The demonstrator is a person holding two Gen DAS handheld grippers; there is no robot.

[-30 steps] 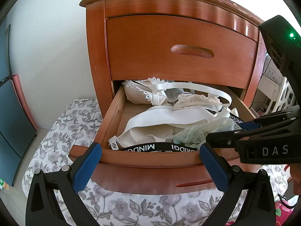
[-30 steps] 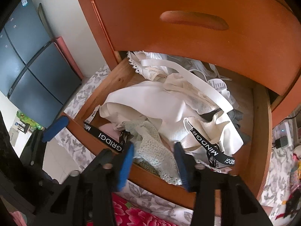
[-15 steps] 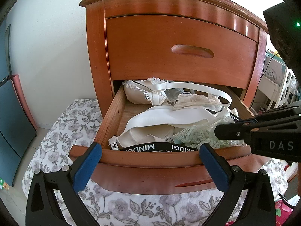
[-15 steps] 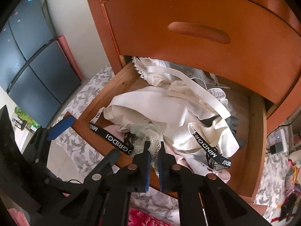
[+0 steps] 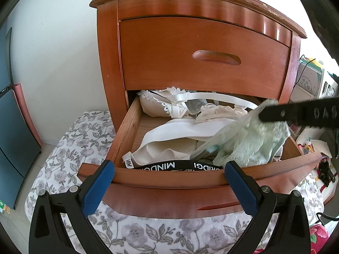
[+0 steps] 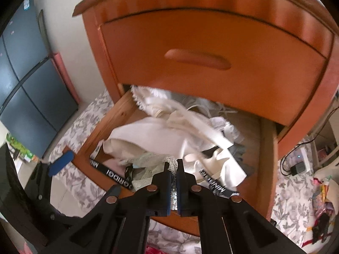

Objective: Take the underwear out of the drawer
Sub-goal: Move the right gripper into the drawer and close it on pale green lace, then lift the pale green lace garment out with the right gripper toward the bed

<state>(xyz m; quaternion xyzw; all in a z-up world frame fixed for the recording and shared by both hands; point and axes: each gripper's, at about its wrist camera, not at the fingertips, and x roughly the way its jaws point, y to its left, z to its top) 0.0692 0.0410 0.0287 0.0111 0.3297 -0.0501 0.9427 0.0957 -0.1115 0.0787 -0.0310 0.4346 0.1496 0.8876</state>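
Lace underwear (image 5: 252, 139), pale green and thin, hangs from the right hand-held gripper (image 6: 173, 170), whose jaws have just been closing and now pinch a fold of the lace between their blue pads. In the left wrist view the garment is partly raised above the open drawer (image 5: 169, 178), its upper edge at the tip of the dark fingers and its lower part trailing down among the other clothes near the drawer's front right corner. So it is lifted but not yet clear of the drawer.

The piece looks very light and wholly limp: it will drape, stretch and swing rather than keep any shape. The open lace could catch on neighbours, and a black waistband (image 5: 180, 166) printed with white letters lies just beside it along the front rail, with white bras (image 5: 169, 133) heaped behind. A snag might drag one of those along. The grip sits on a bunched fold, which seems a sound place; a single lace edge would likely slip or tear. A steady rise until the trailing end passes the front rail looks the safest way out.

The left hand-held gripper (image 5: 169, 177) hovers in front of the drawer with its jaws spread wide, holding nothing, one pad near each side of the front rail.
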